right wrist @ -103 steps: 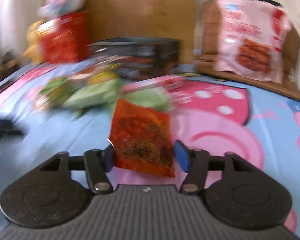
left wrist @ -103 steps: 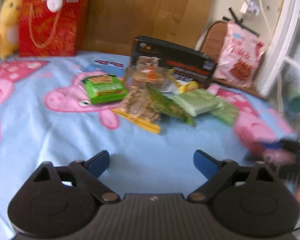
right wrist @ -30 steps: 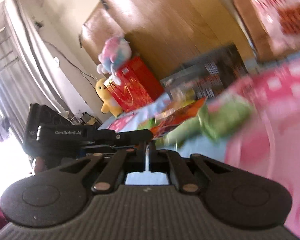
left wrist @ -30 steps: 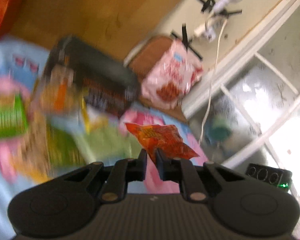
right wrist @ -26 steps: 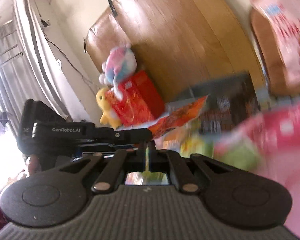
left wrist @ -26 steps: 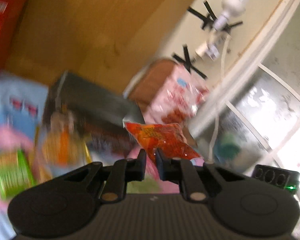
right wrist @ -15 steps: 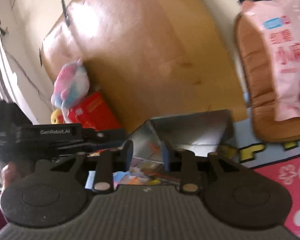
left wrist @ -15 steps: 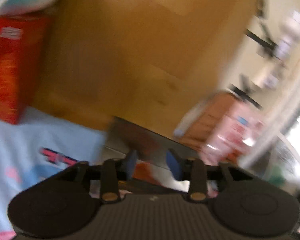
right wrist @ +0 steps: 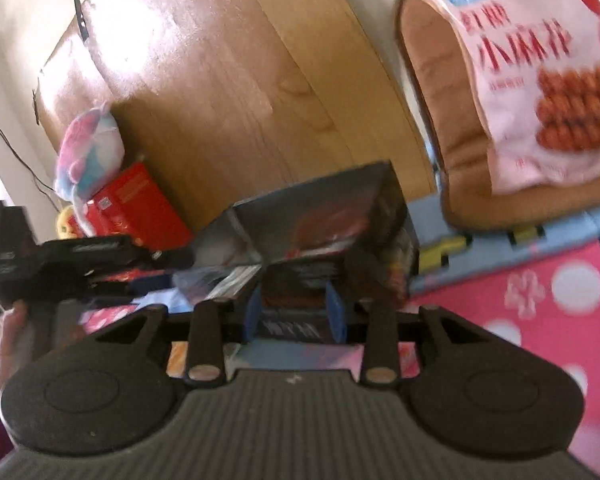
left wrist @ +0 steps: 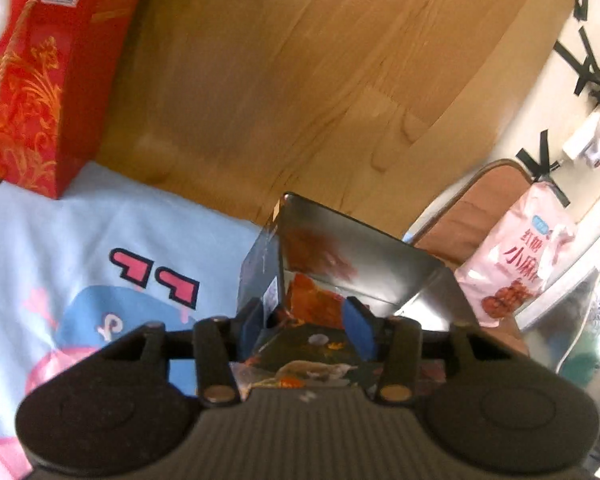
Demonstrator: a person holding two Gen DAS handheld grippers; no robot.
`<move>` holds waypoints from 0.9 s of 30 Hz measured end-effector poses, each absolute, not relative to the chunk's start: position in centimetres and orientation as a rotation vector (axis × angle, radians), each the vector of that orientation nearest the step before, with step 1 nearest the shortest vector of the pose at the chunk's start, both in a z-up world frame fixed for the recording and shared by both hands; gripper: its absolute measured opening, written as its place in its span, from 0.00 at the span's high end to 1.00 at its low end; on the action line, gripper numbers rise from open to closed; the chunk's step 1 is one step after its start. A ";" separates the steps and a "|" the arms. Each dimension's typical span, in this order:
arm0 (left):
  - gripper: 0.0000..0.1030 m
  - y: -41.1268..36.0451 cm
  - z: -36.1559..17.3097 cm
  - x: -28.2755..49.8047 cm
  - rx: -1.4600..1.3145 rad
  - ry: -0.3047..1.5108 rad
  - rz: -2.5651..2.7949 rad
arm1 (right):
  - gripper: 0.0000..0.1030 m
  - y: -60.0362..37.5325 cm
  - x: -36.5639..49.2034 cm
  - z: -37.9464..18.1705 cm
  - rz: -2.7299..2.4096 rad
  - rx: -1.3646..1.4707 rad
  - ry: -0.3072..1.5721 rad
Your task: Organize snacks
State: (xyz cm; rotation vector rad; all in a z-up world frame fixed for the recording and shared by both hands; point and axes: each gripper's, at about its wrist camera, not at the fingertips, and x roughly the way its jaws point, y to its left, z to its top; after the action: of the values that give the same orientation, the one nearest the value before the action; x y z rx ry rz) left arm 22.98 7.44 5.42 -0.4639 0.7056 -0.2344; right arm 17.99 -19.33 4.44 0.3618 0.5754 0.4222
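In the left wrist view we are seeing our left gripper (left wrist: 306, 322), its jaws spread and gripping nothing, hanging over the open dark box (left wrist: 352, 256) at the centre of the frame. The orange snack packet (left wrist: 314, 300) is lying inside the box, between the blue fingertips (left wrist: 356, 330) but free of them. Only this view is showing the packet plainly. The right wrist view is giving us the box (right wrist: 320, 216) from its other side, with our right gripper (right wrist: 294, 314) parted and empty before it, and the left gripper (right wrist: 80, 260) is showing at middle left. A pink bag (right wrist: 540, 80) is filling the upper right.
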 end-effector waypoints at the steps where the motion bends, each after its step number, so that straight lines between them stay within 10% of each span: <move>1: 0.55 7.6 5.7 22.1 -0.463 0.687 -0.230 | 0.61 -19.2 18.0 4.6 0.425 0.353 0.579; 27: 0.61 2.7 -0.5 2.2 -0.405 0.891 -0.571 | 0.65 -18.6 -0.6 1.0 0.594 0.373 0.765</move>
State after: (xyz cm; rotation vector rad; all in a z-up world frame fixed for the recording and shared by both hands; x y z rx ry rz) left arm 2.20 2.68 -0.50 -0.4053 0.8911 -0.5709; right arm -0.56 -18.60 1.00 0.3733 0.7651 0.5940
